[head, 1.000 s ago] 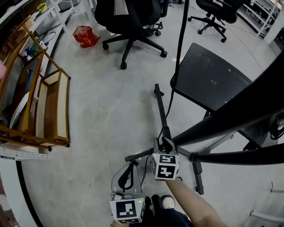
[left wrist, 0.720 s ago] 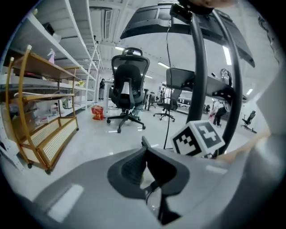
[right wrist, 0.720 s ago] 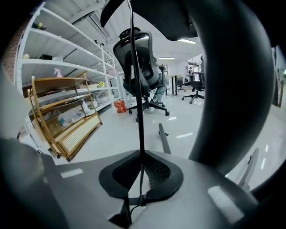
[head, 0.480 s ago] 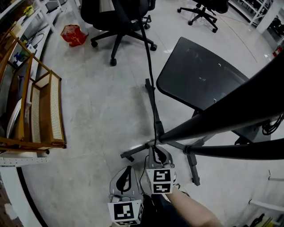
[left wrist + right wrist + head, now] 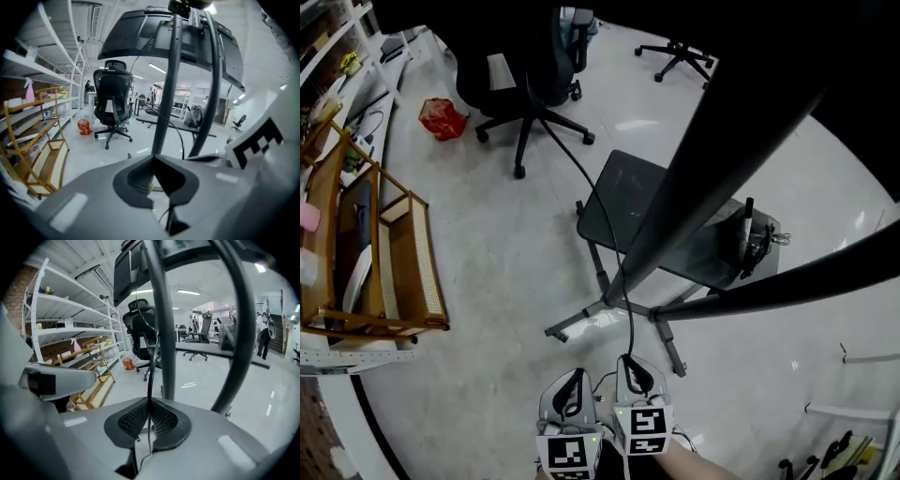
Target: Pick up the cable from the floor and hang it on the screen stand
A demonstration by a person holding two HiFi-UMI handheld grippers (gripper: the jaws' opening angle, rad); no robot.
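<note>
A thin black cable (image 5: 622,272) runs from my right gripper (image 5: 634,369) up past the stand's base toward the top of the head view. In the right gripper view the cable (image 5: 151,366) passes between the shut jaws of the right gripper (image 5: 149,405) and rises in front of the stand. The screen stand (image 5: 712,159) has dark slanted posts, a flat black base plate (image 5: 675,225) and grey floor legs (image 5: 581,323). My left gripper (image 5: 569,388) sits just left of the right one. Its jaws (image 5: 152,161) meet with nothing between them, facing the stand's post (image 5: 168,93) and the screen (image 5: 178,33).
A black office chair (image 5: 530,89) stands beyond the stand, with a red bag (image 5: 442,119) on the floor to its left. A wooden rack (image 5: 389,262) and white shelves (image 5: 337,84) line the left side. Another chair base (image 5: 675,56) is far back.
The head view has pulled up and back, showing more of the stand. The right gripper has drawn back beside the left one, still holding the cable, which now stretches longer.
</note>
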